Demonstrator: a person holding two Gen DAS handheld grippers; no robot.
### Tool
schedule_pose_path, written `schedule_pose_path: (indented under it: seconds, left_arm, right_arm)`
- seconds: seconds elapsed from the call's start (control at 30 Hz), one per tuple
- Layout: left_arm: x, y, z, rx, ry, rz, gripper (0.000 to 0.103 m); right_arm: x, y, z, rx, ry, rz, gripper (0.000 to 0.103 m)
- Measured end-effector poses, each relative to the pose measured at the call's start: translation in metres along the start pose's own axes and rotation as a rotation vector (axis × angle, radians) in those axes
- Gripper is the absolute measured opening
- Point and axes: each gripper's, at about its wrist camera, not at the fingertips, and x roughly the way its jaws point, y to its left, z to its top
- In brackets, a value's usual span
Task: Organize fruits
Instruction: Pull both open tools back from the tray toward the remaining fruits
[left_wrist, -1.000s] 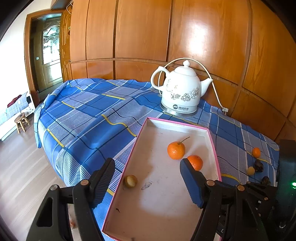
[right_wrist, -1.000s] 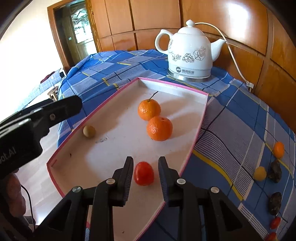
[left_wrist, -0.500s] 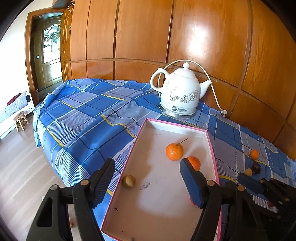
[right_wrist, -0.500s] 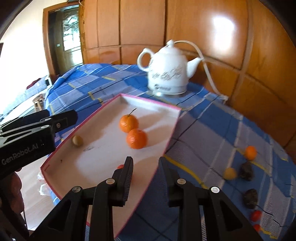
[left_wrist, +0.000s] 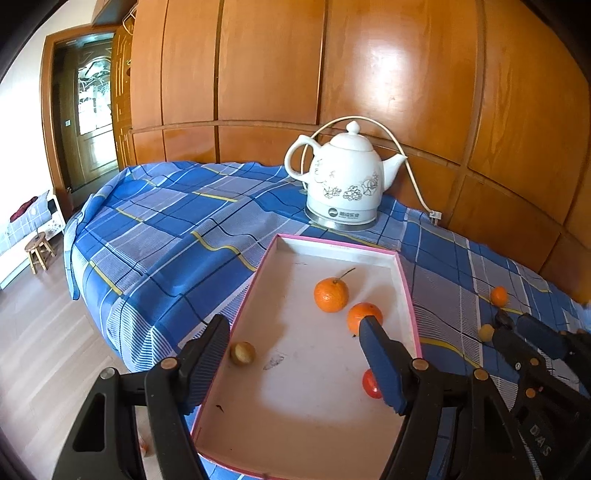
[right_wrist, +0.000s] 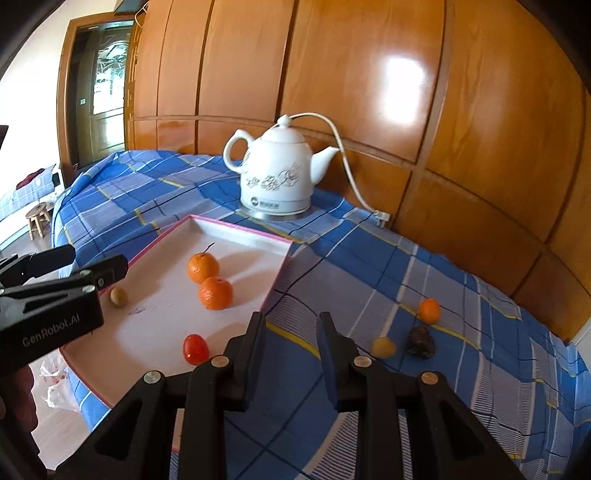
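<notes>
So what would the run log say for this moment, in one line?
tray: two oranges, red tomato, small brown fruit | cloth: loose fruit | left gripper: open, empty | right gripper: open, empty

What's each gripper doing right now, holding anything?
Left gripper: open, holding nothing, above the tray.
Right gripper: jaws apart, holding nothing.
</notes>
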Motion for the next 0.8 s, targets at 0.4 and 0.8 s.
schedule_pose_path:
  seconds: [0.4,0.8]
  left_arm:
    - [-0.008,-0.014,0.001,0.04,-0.01,0.002,0.073]
    - [-0.014,-0.034,-0.001,0.097,-0.01,-0.025,0.073]
  right_arm:
    - [-0.01,-0.013,-0.003,0.015,-0.034,-0.027,0.03]
    - [-0.013,-0.033,-0.01,0.059,-0.036,-0.056,0.031]
